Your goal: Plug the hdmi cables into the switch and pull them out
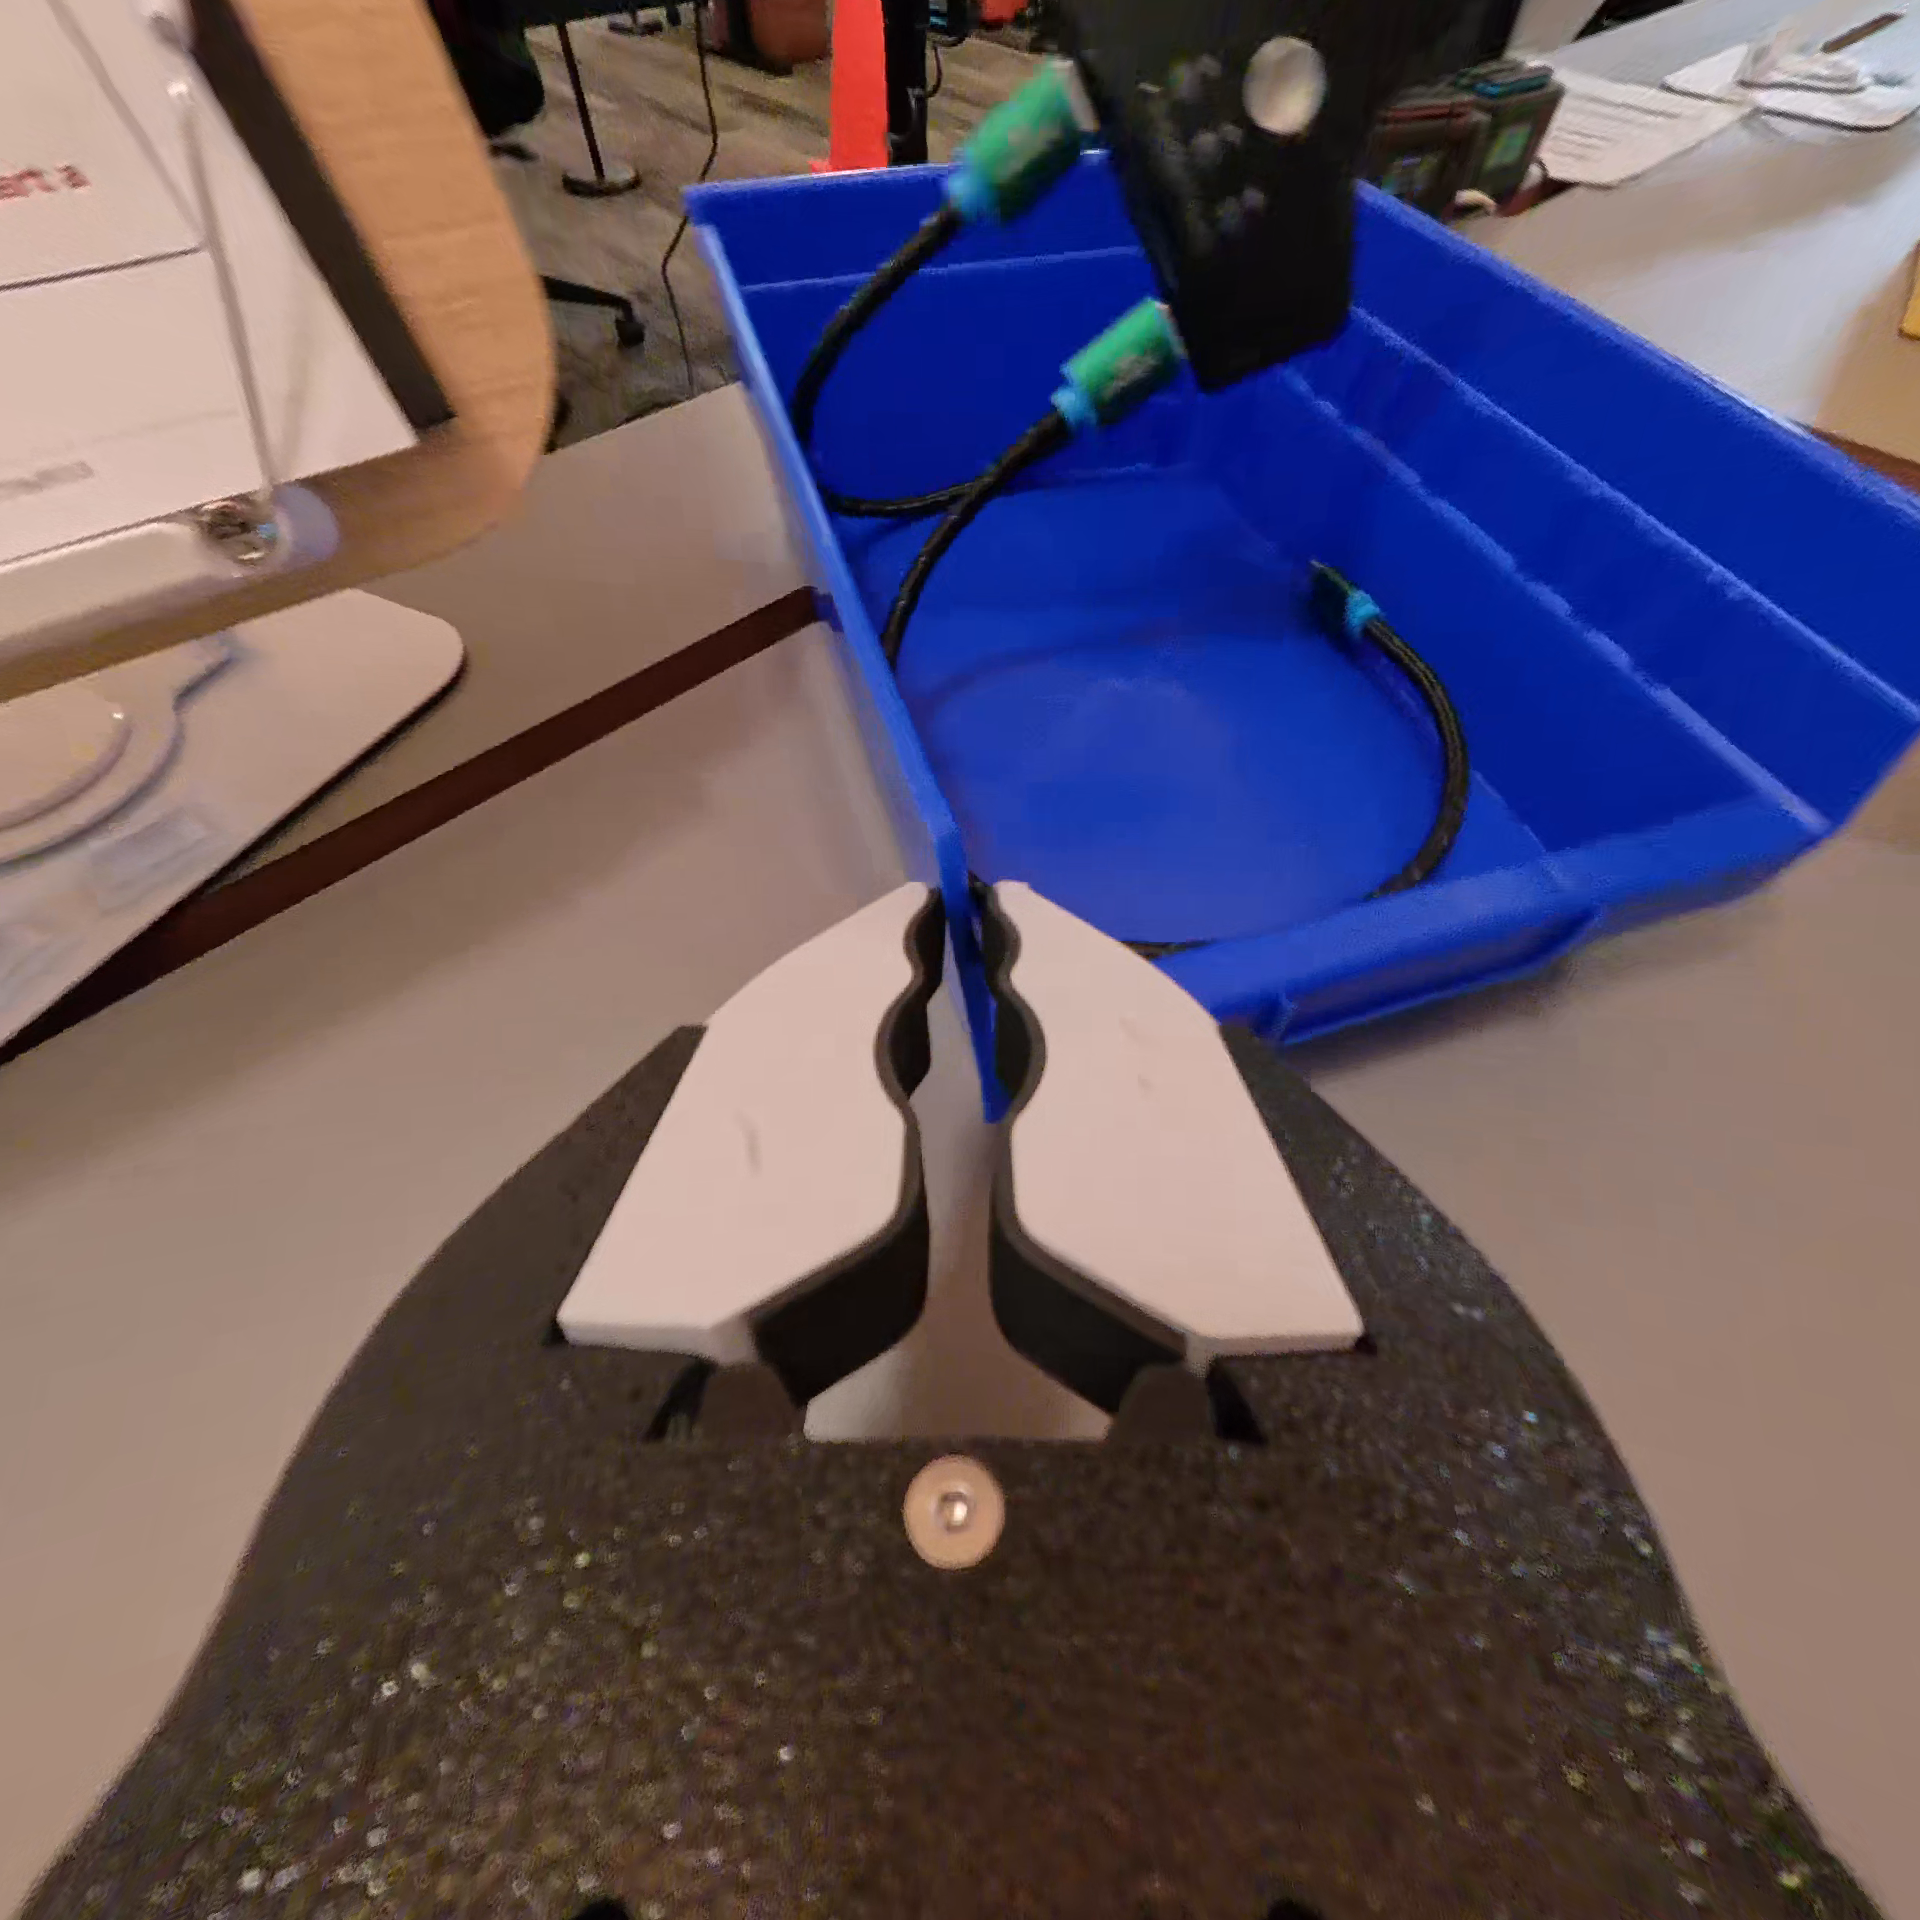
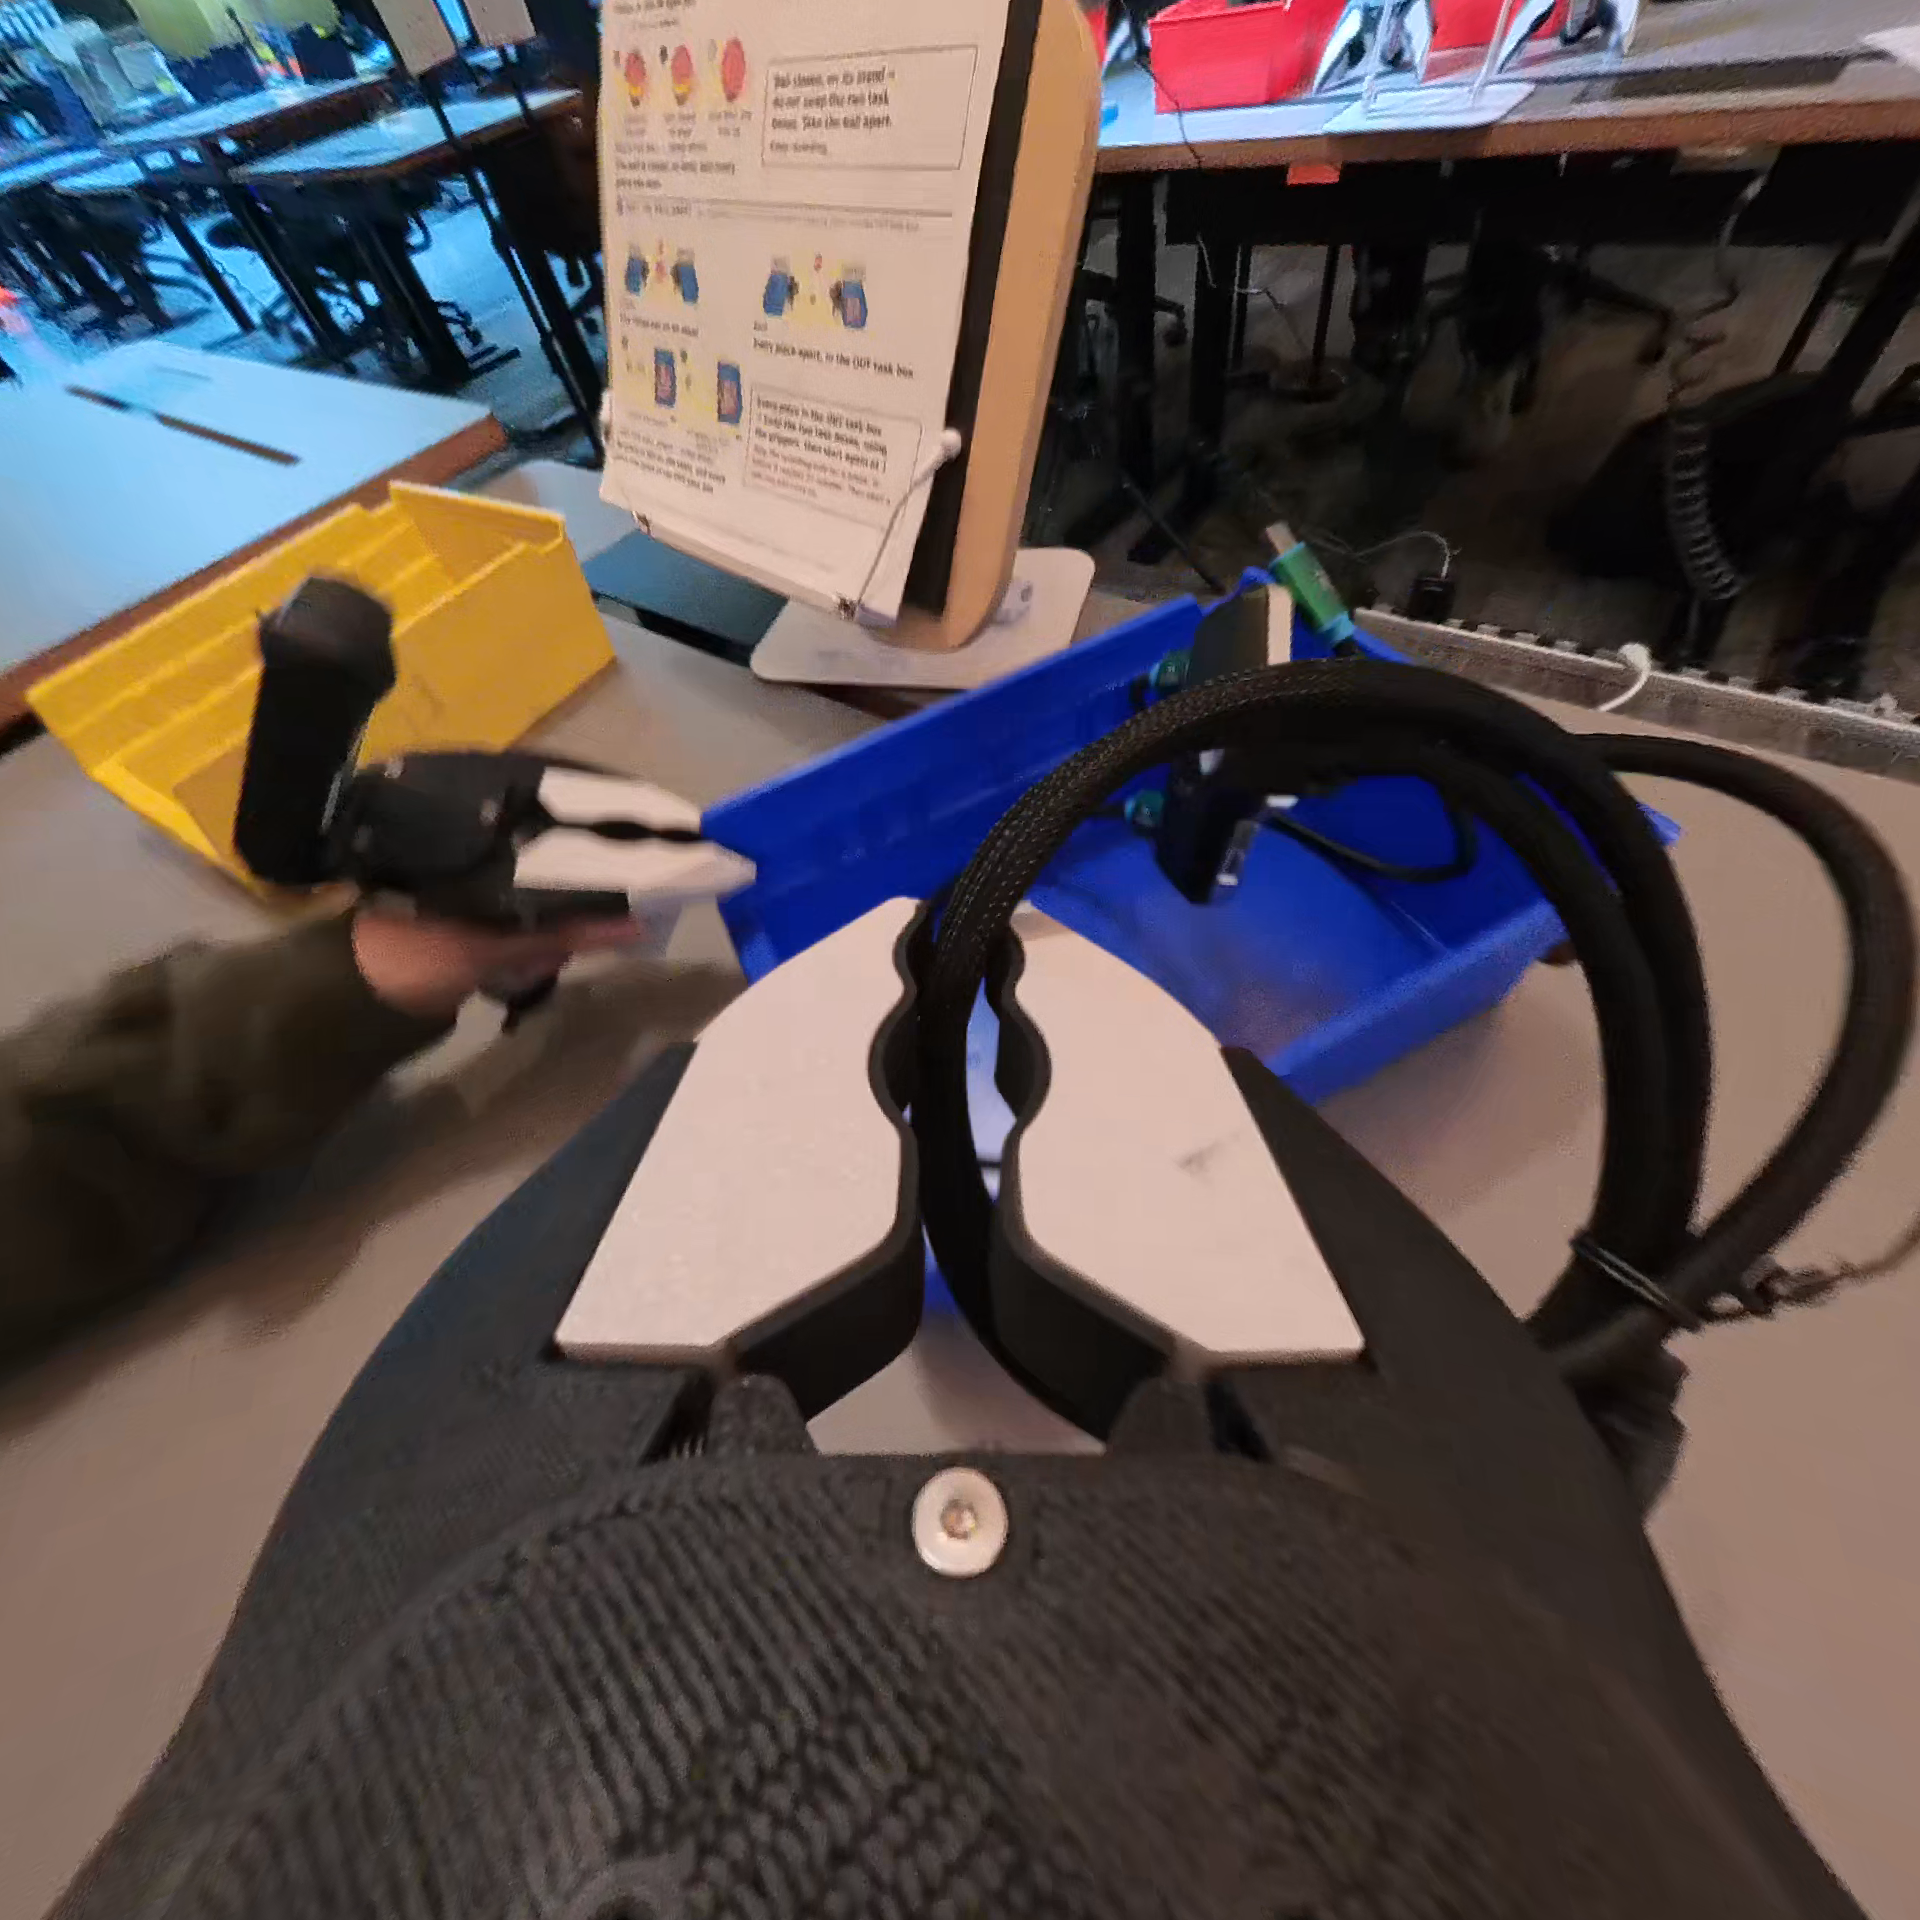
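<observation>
While your left claw [image 1: 961,914] pinches the near corner wall of the blue bin [image 1: 1621,582], its two white fingers [image 1: 790,1122] pressed close on either side of the thin plastic edge, your right claw [image 2: 961,935] is closed on a black braided cable [image 2: 1049,821] that arches up out of its tips in a wide loop. From the right wrist view, that loop curves over to the right beside a second, thicker black cable [image 2: 1860,935], and the two are tied together low on the right; it hangs in the air above the grey tabletop [image 2: 1714,1507]. Beyond the loop, a small dark switch [image 2: 1210,821] hangs over the bin, tilted, with green-ended plugs [image 2: 1311,597] at its far side. From the left wrist view you see the same black switch [image 1: 1236,197] hanging above the far part of the bin, with two green plugs [image 1: 1117,369] meeting its left edge; whether they are fully seated you cannot tell. Their black cables [image 1: 935,561] drop and curl along the bin floor, and another green plug [image 1: 1340,613] rests loose against an inner rib on the right. A yellow bin [image 2: 343,634] sits on the tabletop behind your left claw, and a stand with printed sheets [image 2: 800,301] rises just behind the blue bin.
</observation>
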The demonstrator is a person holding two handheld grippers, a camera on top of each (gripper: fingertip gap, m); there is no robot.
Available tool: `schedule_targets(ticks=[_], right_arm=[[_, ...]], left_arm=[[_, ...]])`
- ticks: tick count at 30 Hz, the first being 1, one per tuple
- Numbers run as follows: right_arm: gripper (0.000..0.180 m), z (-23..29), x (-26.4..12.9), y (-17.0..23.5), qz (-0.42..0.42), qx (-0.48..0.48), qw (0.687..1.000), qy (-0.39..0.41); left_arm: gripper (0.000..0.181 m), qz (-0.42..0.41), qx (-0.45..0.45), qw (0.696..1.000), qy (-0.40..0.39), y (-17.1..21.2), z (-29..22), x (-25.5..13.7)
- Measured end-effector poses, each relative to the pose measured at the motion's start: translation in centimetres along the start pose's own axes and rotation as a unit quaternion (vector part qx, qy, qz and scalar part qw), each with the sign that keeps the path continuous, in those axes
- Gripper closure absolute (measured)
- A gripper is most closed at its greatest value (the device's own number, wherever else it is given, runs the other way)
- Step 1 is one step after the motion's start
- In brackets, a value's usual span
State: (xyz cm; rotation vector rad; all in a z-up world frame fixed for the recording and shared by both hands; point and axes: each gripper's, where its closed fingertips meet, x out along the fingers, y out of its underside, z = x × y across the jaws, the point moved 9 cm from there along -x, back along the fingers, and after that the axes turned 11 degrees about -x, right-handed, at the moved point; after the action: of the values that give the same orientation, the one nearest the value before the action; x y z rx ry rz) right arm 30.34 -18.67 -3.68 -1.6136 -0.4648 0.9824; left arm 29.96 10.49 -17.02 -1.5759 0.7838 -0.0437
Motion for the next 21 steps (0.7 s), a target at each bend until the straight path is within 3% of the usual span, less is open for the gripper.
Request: schedule_targets(ticks=[4, 10, 15, 18, 21], right_arm=[[0.169, -0.1, 6.8, -0.6, 0.074, 0.003, 0.997, 0.021], [0.168, 1.1, 14.1, 5.4, 0.209, -0.095, 0.966, 0.116], [0.167, 1.4, 14.9, 10.5, 0.316, -0.133, 0.935, 0.089], [0.143, 2.7, 13.8, 9.4, 0.313, -0.186, 0.928, 0.075], [0.132, 3.7, 12.6, 8.0, 0.313, -0.253, 0.909, 0.104]], left_arm=[[0.171, -0.003, -0.017, 1.000, 0.025, 1.2, -3.9, -0.6], [0.167, -0.021, -0.066, 0.997, 0.045, 2.5, -7.6, -1.0], [0.165, -0.039, -0.072, 0.995, 0.060, 3.1, -8.4, -1.3], [0.164, -0.045, -0.077, 0.993, 0.081, 3.3, -8.3, -1.2], [0.164, -0.041, -0.081, 0.992, 0.089, 3.2, -8.2, -1.2]])
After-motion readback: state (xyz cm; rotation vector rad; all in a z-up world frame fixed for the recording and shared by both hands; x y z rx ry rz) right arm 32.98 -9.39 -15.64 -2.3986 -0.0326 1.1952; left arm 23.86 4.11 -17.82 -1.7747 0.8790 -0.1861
